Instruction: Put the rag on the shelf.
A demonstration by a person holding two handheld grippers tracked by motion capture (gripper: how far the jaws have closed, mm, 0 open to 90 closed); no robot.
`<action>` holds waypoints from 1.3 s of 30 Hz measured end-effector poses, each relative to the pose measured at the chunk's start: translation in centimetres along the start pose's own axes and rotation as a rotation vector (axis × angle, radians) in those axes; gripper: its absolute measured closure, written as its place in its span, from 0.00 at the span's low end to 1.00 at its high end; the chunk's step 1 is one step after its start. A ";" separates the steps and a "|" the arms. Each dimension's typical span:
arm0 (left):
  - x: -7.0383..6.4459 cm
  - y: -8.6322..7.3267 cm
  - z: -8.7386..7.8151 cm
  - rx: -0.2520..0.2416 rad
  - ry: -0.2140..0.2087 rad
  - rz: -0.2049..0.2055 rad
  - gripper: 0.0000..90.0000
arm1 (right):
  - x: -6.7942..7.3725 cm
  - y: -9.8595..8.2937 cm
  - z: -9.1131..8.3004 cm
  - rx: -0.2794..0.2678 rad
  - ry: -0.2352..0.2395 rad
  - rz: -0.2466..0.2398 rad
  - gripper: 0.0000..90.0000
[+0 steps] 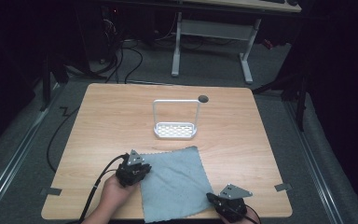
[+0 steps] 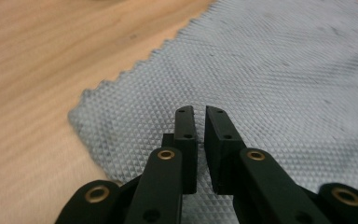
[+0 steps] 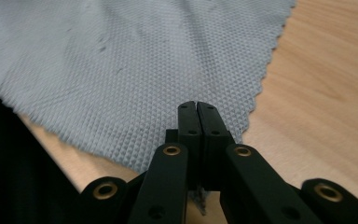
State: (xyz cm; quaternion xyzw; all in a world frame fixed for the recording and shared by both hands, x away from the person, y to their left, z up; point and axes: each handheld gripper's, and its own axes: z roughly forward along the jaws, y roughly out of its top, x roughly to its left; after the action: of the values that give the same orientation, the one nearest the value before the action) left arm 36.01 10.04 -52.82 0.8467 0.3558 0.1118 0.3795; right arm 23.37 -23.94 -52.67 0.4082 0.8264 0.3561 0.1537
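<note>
A grey waffle-textured cloth [image 1: 175, 182] lies flat on the front of the wooden table [image 1: 107, 116]. My left gripper [image 1: 143, 173] is at the cloth's left corner. In the left gripper view its jaws [image 2: 199, 112] stand a narrow gap apart just over the cloth [image 2: 270, 70], with nothing visibly pinched between them. My right gripper [image 1: 214, 198] is at the cloth's near right corner. In the right gripper view its jaws [image 3: 196, 106] are pressed together on the cloth [image 3: 135, 60], and a scrap of its edge shows beneath them.
A white wire rack [image 1: 175, 130] with a tall handle stands at mid-table, just beyond the cloth. A dark round hole [image 1: 203, 98] sits in the tabletop behind it. Tape marks sit near both front corners. A desk frame and cables lie on the floor beyond the table.
</note>
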 end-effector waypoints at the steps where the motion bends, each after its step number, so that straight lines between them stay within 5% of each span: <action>1: 0.2 0.2 0.3 -0.008 -0.001 -0.011 0.93 | 0.2 -0.1 -0.1 0.001 0.007 0.004 0.99; 5: 0.6 0.3 0.4 -0.021 0.024 -0.045 0.87 | 0.5 0.2 -0.1 -0.031 0.026 0.031 0.95; 8: 0.9 0.2 -0.6 -0.043 0.015 -0.090 0.80 | 0.0 2.2 0.4 -0.080 -0.036 0.009 0.92; 10: 0.6 -0.1 -1.0 -0.042 0.001 -0.076 0.78 | -0.7 3.6 1.1 -0.086 -0.063 -0.005 0.92; 11: 0.0 -0.4 -1.3 -0.030 -0.015 -0.049 0.77 | -1.8 5.4 2.9 -0.085 -0.090 -0.014 0.91; 14: -0.6 -0.8 -1.3 -0.018 -0.053 -0.033 0.75 | -2.9 6.7 5.0 -0.066 -0.093 0.010 0.92; 17: -1.2 -1.1 -1.1 0.006 -0.001 0.040 0.76 | -3.7 7.1 7.1 -0.001 -0.098 0.016 0.91; 18: -0.9 -1.0 -1.1 0.009 0.014 0.031 0.76 | -3.5 6.8 7.0 -0.018 -0.096 0.008 0.91; 26: -1.4 -1.8 -2.2 0.031 -0.063 -0.003 0.75 | -1.4 3.6 3.9 -0.024 -0.014 -0.015 0.87; 28: -1.2 -1.7 -2.5 0.011 -0.047 -0.007 0.72 | -1.5 3.5 3.2 -0.063 -0.006 0.017 0.84; 29: -0.4 -1.4 -2.9 -0.048 -0.012 -0.043 0.69 | -1.9 3.9 2.8 -0.110 -0.014 0.053 0.80; 33: 1.5 -0.6 -2.6 -0.103 0.052 -0.094 0.64 | -2.8 4.1 2.5 -0.155 -0.026 0.101 0.75; 36: 3.3 0.4 -1.5 -0.092 0.059 -0.161 0.62 | -3.4 3.6 2.4 -0.154 -0.051 0.111 0.74; 39: 3.8 0.9 0.0 -0.043 0.053 -0.168 0.66 | -3.9 3.6 2.1 -0.163 -0.059 0.123 0.77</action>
State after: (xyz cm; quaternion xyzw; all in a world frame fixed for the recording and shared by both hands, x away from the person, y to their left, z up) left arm 39.19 12.20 -52.49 0.8022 0.4329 0.1096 0.3963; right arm 28.99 -24.56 -51.77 0.4547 0.7632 0.4186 0.1883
